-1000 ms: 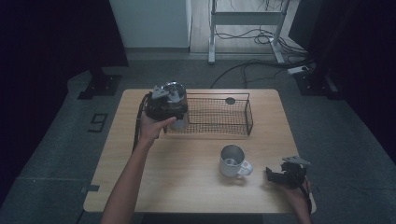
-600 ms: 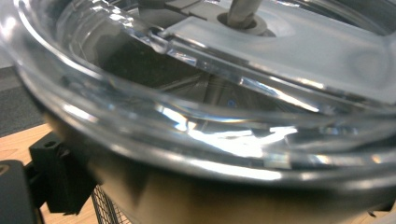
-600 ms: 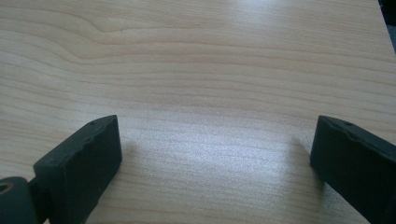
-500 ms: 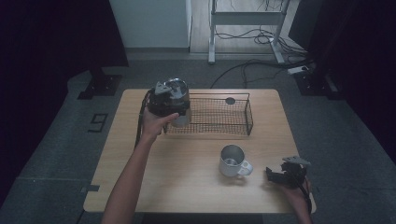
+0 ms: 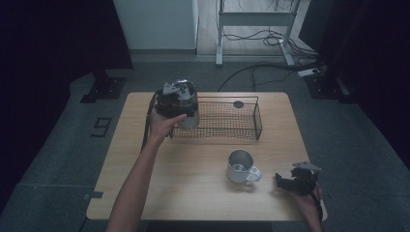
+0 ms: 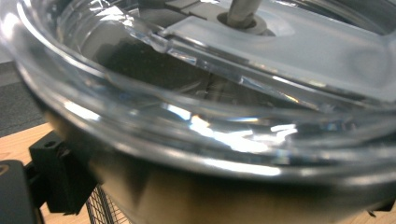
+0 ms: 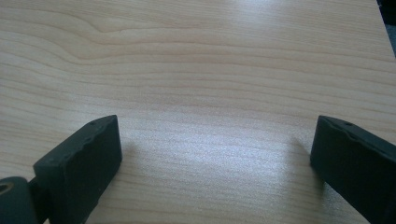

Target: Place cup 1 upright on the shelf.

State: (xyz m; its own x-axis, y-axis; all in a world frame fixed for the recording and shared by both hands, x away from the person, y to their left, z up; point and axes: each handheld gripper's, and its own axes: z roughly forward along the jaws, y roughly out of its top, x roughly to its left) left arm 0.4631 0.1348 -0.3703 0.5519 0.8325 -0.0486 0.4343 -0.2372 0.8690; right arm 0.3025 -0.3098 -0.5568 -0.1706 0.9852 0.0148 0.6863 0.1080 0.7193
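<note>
Near edge: my right gripper [image 5: 285,180] rests on the light wood table [image 5: 193,179] by the R corner, jaws wide apart, nothing btwn them. Steel mug [image 5: 240,166] stands just beside it, bare tabletop all round. Further out, my left gripper [image 5: 186,108] clamps a steel tumbler w/ clear lid [image 6: 224,93] at the wire basket [image 5: 227,118]'s L end; its base is hidden by gripper and hand. Beyond: grey floor, cables, dark curtains.

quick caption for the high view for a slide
Left gripper holds a lidded steel tumbler at the wire basket's left end; metal mug stands on the table beside the resting right gripper.
</note>
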